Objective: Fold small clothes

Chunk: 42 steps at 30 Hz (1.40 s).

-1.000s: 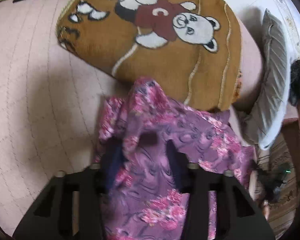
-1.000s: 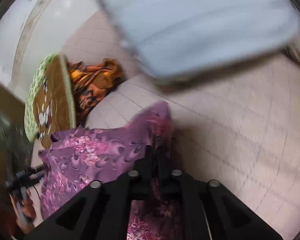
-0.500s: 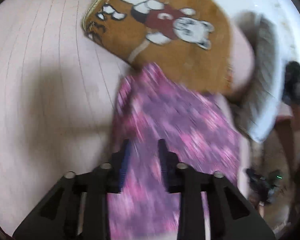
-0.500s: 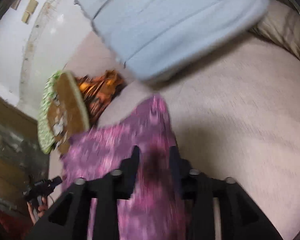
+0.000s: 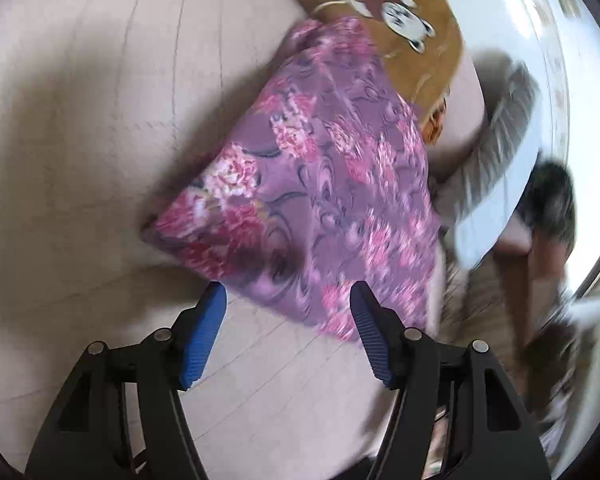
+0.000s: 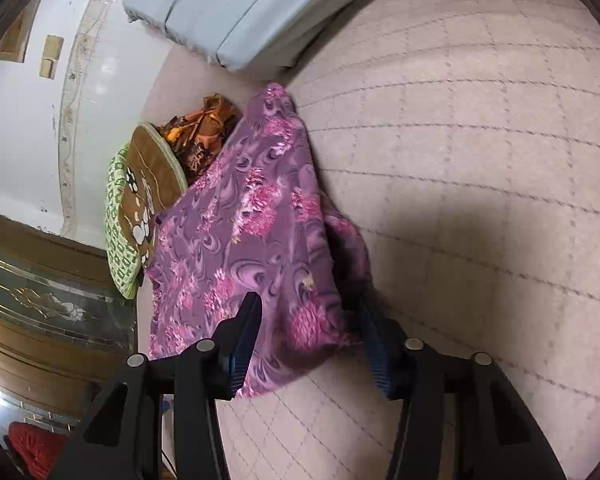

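Your left gripper and right gripper both hang spread wide, holding nothing, above the purple floral garment lying on the quilted bed.

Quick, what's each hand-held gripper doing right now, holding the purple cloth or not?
Left hand-held gripper: open, holding nothing; the purple floral cloth lies just ahead on the bed.
Right hand-held gripper: open, jaws spread over the cloth's edge, not gripping it.

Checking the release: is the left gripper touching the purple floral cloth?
Apart. The left wrist view shows the left gripper with jaws wide open and bare bed sheet between its pads and the purple floral cloth.
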Available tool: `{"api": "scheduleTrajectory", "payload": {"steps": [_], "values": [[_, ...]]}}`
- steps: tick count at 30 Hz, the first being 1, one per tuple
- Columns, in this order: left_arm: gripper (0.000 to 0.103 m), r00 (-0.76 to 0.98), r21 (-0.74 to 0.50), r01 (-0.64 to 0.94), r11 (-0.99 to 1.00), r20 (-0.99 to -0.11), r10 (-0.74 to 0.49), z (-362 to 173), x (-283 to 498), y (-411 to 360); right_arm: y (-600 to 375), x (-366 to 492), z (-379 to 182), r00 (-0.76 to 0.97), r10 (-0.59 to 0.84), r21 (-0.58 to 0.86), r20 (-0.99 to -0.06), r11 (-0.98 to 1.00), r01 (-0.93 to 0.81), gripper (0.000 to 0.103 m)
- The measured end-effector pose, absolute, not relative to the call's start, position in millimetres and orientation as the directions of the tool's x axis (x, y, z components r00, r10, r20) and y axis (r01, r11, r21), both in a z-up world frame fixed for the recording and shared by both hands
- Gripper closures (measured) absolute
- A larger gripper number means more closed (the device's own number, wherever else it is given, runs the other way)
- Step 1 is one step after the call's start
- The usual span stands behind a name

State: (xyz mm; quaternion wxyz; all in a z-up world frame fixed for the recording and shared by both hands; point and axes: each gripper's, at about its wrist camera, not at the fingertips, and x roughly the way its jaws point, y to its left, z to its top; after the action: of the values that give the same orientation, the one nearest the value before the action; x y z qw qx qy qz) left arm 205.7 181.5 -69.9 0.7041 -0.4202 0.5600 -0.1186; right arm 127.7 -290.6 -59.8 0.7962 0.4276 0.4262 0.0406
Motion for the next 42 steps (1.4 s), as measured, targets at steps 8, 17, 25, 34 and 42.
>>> {"api": "scheduleTrajectory", "payload": {"steps": [8,17,25,34,42], "values": [[0.096,0.402,-0.686,-0.317,0.655,-0.723,-0.562,-68.3,201.9,181.8,-307.7,120.1,-20.2,0.693,0.386,0.697,-0.609,0.678,0.235,0.096],[0.095,0.391,-0.705,-0.263,0.659,-0.702,-0.595,-46.3,180.0,191.8,-311.8,116.9,-38.5,0.634,0.286,0.617,-0.719,0.682,0.393,0.084],[0.035,0.497,-0.566,-0.14,0.812,-0.75,-0.437,9.5,209.4,174.7,-255.8,170.5,28.1,0.665,0.346,0.578,-0.662,0.8,0.158,0.074],[0.035,0.385,-0.479,-0.162,0.862,-0.835,-0.392,-22.4,332.8,172.2,-139.7,285.8,22.0,0.561,0.45,0.517,-0.695,0.855,-0.045,0.064],[0.057,0.347,-0.311,-0.14,0.94,-0.905,-0.247,-58.8,373.6,167.5,-98.4,362.2,-31.1,0.481,0.319,0.357,-0.817,0.934,-0.012,0.069]]}}
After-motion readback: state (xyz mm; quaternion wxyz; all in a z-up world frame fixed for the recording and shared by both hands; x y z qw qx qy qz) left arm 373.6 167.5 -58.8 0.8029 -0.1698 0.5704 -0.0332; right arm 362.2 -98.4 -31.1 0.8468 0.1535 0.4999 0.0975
